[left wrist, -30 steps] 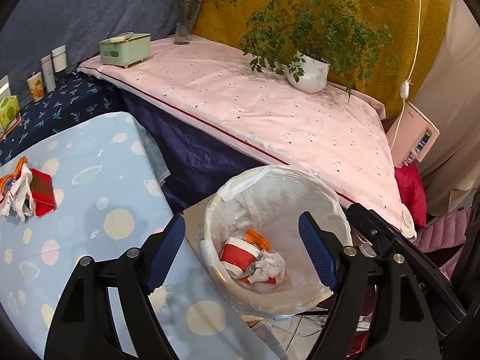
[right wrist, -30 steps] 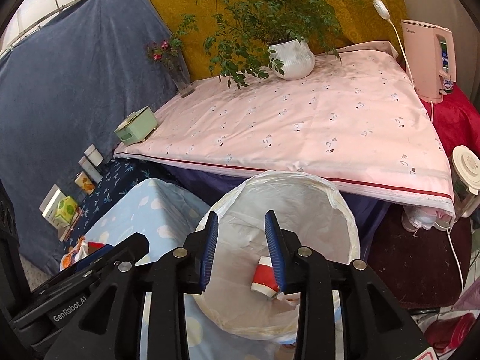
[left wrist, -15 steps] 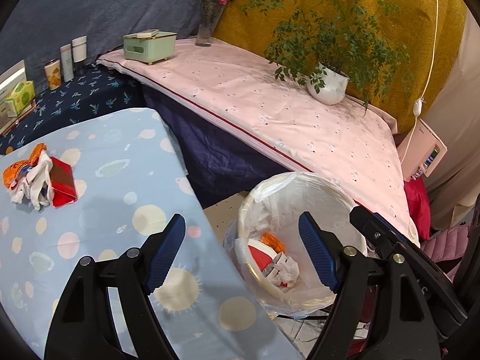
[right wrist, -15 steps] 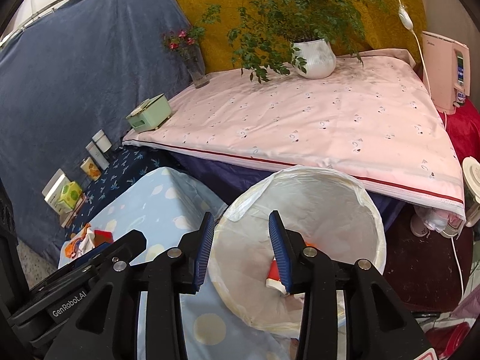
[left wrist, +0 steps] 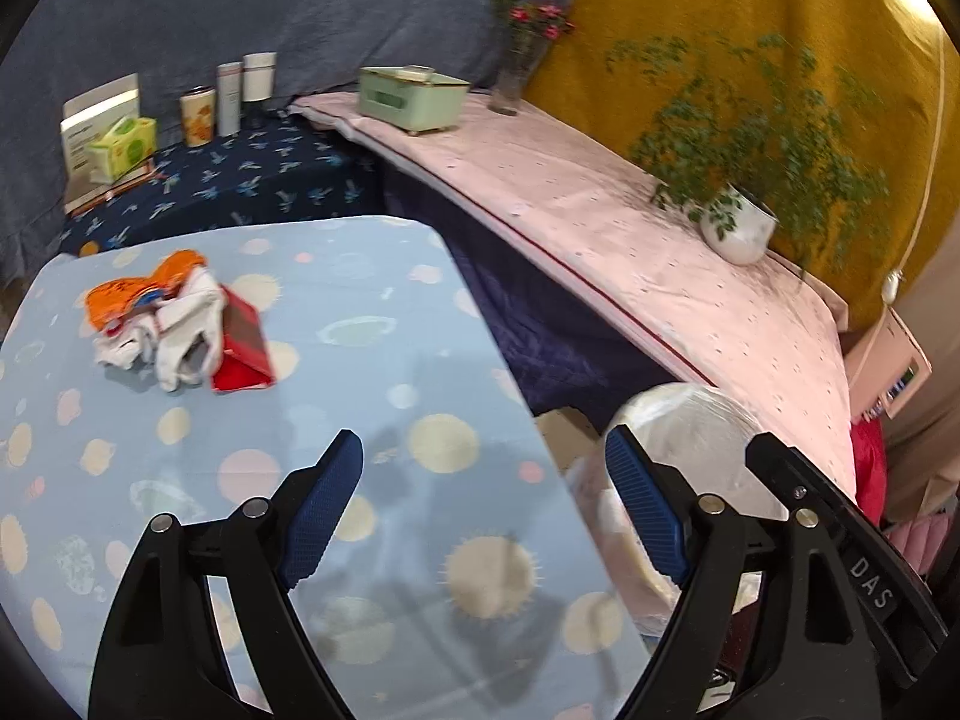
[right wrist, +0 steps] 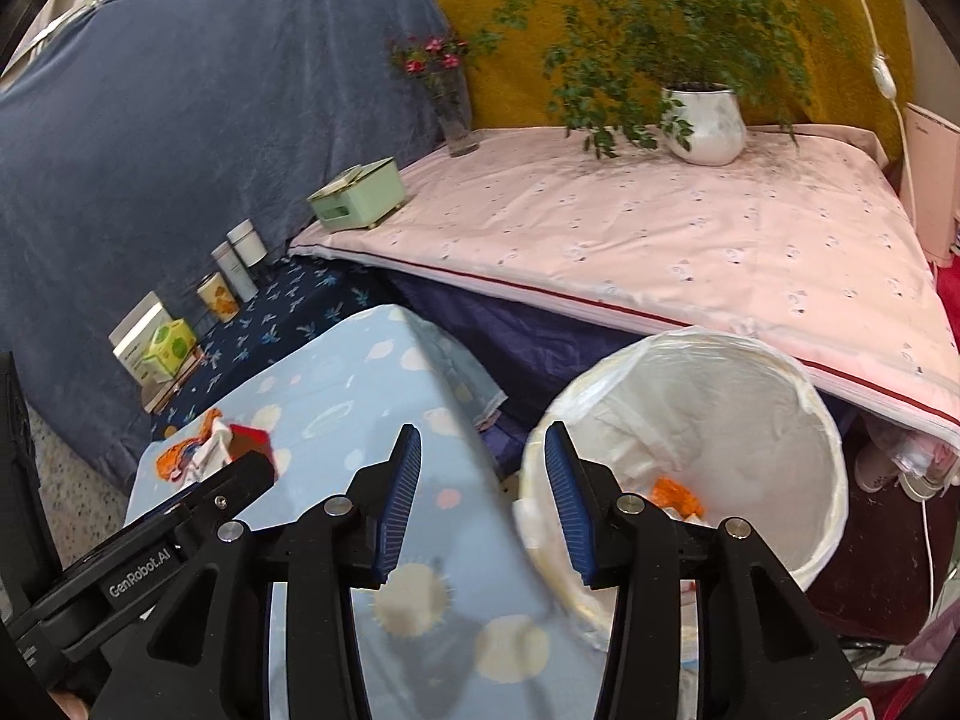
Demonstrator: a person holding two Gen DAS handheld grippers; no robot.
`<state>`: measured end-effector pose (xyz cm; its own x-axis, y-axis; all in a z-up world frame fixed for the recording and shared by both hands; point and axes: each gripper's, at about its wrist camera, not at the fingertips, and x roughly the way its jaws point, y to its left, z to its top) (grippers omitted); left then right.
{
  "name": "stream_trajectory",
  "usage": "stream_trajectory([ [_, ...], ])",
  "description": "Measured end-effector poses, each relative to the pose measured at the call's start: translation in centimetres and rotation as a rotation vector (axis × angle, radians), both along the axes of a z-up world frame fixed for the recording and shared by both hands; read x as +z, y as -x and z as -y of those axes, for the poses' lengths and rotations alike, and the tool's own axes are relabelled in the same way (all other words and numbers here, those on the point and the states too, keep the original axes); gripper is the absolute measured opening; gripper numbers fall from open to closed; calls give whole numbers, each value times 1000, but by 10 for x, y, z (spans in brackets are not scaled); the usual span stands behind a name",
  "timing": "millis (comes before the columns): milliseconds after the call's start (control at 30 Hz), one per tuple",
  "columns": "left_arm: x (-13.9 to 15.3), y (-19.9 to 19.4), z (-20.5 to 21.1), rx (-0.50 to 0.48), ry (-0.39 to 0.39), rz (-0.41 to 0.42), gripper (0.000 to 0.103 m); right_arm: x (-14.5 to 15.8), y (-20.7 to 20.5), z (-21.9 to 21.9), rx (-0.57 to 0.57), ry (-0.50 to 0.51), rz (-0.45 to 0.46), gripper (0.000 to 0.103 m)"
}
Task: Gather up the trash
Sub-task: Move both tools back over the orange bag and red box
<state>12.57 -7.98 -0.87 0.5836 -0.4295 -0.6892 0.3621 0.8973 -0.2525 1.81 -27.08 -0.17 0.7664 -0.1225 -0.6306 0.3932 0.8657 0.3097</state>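
A trash pile lies on the light blue spotted table (left wrist: pixel 372 312): an orange wrapper (left wrist: pixel 129 294), crumpled white paper (left wrist: pixel 174 330) and a red carton (left wrist: pixel 243 348). The pile also shows in the right wrist view (right wrist: pixel 198 450), partly hidden by the left gripper's body. A white-lined trash bin (right wrist: pixel 720 420) stands off the table's right edge, with orange trash (right wrist: pixel 675 495) inside; it also shows in the left wrist view (left wrist: pixel 690 426). My left gripper (left wrist: pixel 483 504) is open and empty above the table, well short of the pile. My right gripper (right wrist: pixel 480 498) is open and empty between the table edge and the bin.
A pink-covered surface (left wrist: pixel 600 228) runs behind, carrying a potted plant (left wrist: pixel 738 228), a green box (left wrist: pixel 414 96) and a flower vase (left wrist: pixel 510 78). A dark blue patterned shelf (left wrist: pixel 240 180) holds tins and boxes. A pink appliance (right wrist: pixel 930 180) stands at the far right.
Both grippers have swung left, away from the bin and over the blue table. The trash pile has come closer to the centre of the left wrist view. Both stay open.
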Motion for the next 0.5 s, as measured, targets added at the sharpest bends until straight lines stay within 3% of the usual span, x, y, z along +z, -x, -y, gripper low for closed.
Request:
stream_trajectory([
  [500, -11, -46, -139, 253, 6, -16, 79, -1, -67, -114, 224, 29, -29, 42],
])
